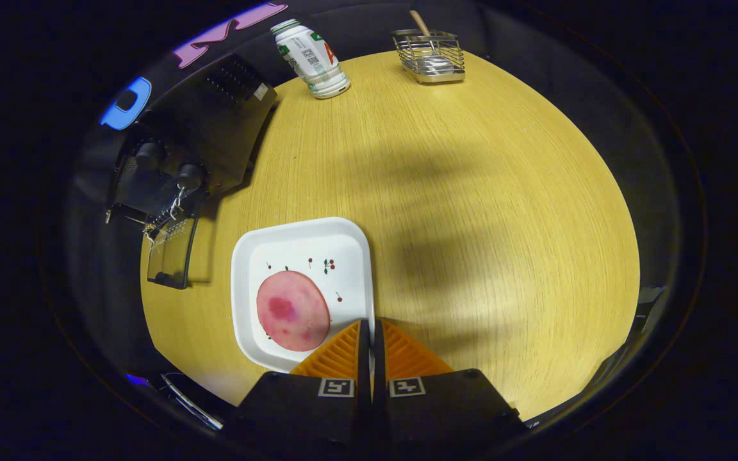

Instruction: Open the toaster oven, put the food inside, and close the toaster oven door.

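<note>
A white square plate (343, 246) with small cherry prints carries a round pink slice of food (293, 310). My gripper (371, 330) is shut on the plate's right rim; a thin white strip of the rim shows between the two fingers. The black toaster oven (212, 128) stands beyond the plate to the left, near the table's edge. Its glass door (170, 253) hangs open, folded down toward the plate, with the wire rack just visible at the mouth.
A white bottle (311, 59) with a green cap stands at the far side of the round wooden table (471, 192). A wire basket (430, 56) holding a wooden handle sits to its right. Bare tabletop lies right of the plate.
</note>
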`<action>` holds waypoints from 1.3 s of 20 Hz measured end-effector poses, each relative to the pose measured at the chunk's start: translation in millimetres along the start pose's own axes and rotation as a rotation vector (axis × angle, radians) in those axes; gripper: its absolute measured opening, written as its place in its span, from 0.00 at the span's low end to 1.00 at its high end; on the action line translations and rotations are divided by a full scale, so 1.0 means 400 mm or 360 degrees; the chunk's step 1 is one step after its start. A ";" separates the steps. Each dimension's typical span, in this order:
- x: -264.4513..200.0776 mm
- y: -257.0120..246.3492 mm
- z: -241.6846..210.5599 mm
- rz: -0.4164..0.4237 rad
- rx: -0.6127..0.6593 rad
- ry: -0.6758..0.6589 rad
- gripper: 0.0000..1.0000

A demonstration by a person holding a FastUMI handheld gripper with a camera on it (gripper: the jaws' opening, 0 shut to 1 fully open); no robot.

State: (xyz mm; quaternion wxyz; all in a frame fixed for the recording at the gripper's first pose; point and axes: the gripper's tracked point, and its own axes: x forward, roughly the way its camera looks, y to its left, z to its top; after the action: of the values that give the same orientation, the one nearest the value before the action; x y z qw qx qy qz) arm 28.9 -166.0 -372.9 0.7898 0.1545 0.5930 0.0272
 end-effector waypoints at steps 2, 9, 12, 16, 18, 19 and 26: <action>0.000 0.006 -0.003 0.0056 0.0048 0.0009 0.06; -0.019 0.051 -0.020 0.0320 0.0491 -0.0046 0.05; -0.035 0.073 -0.026 0.0406 0.0567 -0.0061 0.05; -0.062 0.085 -0.020 0.0483 0.0679 -0.0107 0.05; -0.085 0.087 -0.020 0.0522 0.0771 -0.0134 0.05; -0.096 0.088 -0.017 0.0543 0.0825 -0.0147 0.05; -0.186 0.134 -0.035 0.0599 0.0974 -0.0244 0.05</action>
State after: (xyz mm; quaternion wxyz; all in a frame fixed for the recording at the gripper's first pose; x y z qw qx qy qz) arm 1.2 -128.8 -292.5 0.7303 0.4917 0.4739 -0.0183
